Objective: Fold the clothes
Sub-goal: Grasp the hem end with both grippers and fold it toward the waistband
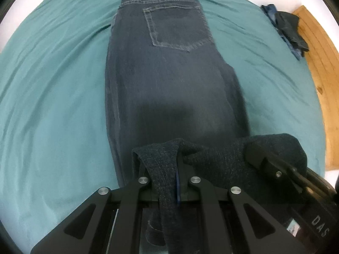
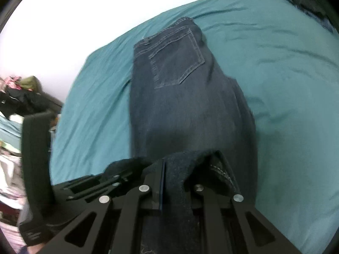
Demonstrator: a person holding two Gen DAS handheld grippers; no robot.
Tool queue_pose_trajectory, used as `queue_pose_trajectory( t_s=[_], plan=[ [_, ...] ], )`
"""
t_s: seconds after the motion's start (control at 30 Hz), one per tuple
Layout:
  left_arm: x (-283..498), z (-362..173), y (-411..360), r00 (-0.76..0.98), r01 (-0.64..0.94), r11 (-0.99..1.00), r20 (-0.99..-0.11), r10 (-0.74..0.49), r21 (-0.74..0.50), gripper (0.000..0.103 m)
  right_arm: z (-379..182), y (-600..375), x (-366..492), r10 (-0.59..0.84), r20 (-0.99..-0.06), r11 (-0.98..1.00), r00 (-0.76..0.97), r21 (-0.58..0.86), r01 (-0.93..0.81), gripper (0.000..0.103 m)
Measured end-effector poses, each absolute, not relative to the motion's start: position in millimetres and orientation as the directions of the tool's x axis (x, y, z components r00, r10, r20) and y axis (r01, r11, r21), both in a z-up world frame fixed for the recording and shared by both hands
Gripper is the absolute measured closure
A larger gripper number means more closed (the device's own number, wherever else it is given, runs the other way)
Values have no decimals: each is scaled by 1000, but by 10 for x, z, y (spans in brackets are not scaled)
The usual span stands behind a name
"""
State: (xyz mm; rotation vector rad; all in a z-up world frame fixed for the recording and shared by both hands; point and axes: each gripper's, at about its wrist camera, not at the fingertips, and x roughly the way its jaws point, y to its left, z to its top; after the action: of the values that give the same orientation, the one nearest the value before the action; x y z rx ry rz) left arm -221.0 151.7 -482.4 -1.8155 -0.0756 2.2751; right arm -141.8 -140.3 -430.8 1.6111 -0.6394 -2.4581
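Note:
Dark blue jeans [image 1: 165, 80] lie lengthwise on a teal bed sheet [image 1: 53, 84], folded leg on leg, waistband far, back pocket up. My left gripper [image 1: 167, 169] is shut on the near leg end, lifted off the bed. My right gripper [image 1: 262, 160] shows beside it at the right, shut on the same leg end. In the right wrist view the jeans [image 2: 186, 97] stretch away and my right gripper [image 2: 175, 169] is shut on the hem. My left gripper [image 2: 118, 175] shows at the left.
A pile of dark clothes [image 1: 290, 29] lies at the bed's far right edge, next to a wooden floor [image 1: 317, 63]. More clothes [image 2: 19, 93] are heaped off the bed at the left. A white wall [image 2: 106, 10] is behind.

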Motion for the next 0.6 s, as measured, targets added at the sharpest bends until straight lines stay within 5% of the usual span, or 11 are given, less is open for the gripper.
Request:
queue_pose_trajectory(
  t_s=[0.27,0.37,0.4,0.43,0.47,0.53,0.6],
  plan=[
    [-2748,-5588,1669,-208,-142,-983,-968,141,-112,94,-5109,-1251,-1823,-272,-902,-924,-336,343,-172,94],
    [-2586,-5605,1696,-273,-242,-968,-953,133,-66,92,-5215,-1166,-1813,-365,-877,-902,-313,416,-114,81],
    [-2524,-5545,1638,-279,-259,-962,-947,156,-82,90,-5179,-1107,-1805,-443,-855,-876,-269,477,-75,65],
    [-2450,-5473,1555,-286,-266,-958,-941,180,-103,80,-5142,-1064,-1789,-481,-840,-860,-251,508,-52,45],
    [-2344,-5373,1443,-317,-268,-957,-928,194,-109,52,-5040,-984,-1721,-477,-842,-868,-251,497,-17,39],
    [-2020,-5096,1148,-449,-257,-964,-874,185,-72,24,-4749,-842,-1491,-429,-855,-903,-292,410,125,30],
    [-1639,-4856,914,-575,-270,-963,-802,160,2,24,-4519,-767,-1244,-380,-857,-916,-349,296,270,30]
  ],
)
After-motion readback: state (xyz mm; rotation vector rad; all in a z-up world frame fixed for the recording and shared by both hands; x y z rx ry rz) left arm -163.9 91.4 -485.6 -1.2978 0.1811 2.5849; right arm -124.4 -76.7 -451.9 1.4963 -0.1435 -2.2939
